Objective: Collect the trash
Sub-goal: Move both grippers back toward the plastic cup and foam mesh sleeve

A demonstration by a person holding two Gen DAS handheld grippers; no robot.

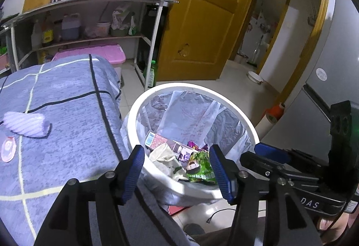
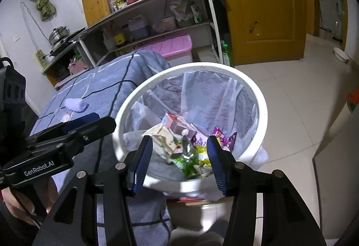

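Right now both grippers hang over the white waste bin point(image 1: 244, 120), which stands on the tiled floor just beside the bed with the blue checked cover point(image 1: 67, 115). The left gripper point(image 1: 176, 169) has its blue-padded jaws spread about halfway, and nothing is pinched between them; the pads touch nothing. Seen through the gap, a green snack wrapper point(image 1: 199, 167) lies loose on the heap inside the bin's clear liner, alongside a pink carton point(image 1: 157, 140), a crumpled pale paper point(image 1: 163, 154) and a purple wrapper point(image 1: 194, 145).

The right gripper point(image 2: 179, 160) is likewise parted to a middling width with empty jaws. In its view the green wrapper point(image 2: 186, 156) looks blurred between the fingers, free of either pad, above the other rubbish in the bin point(image 2: 262, 111). Each gripper shows at the edge of the other's view, side by side.

On the bed cover a striped lilac packet point(image 1: 24, 123) and a small pink round piece point(image 1: 7, 148) lie well apart from the bin.
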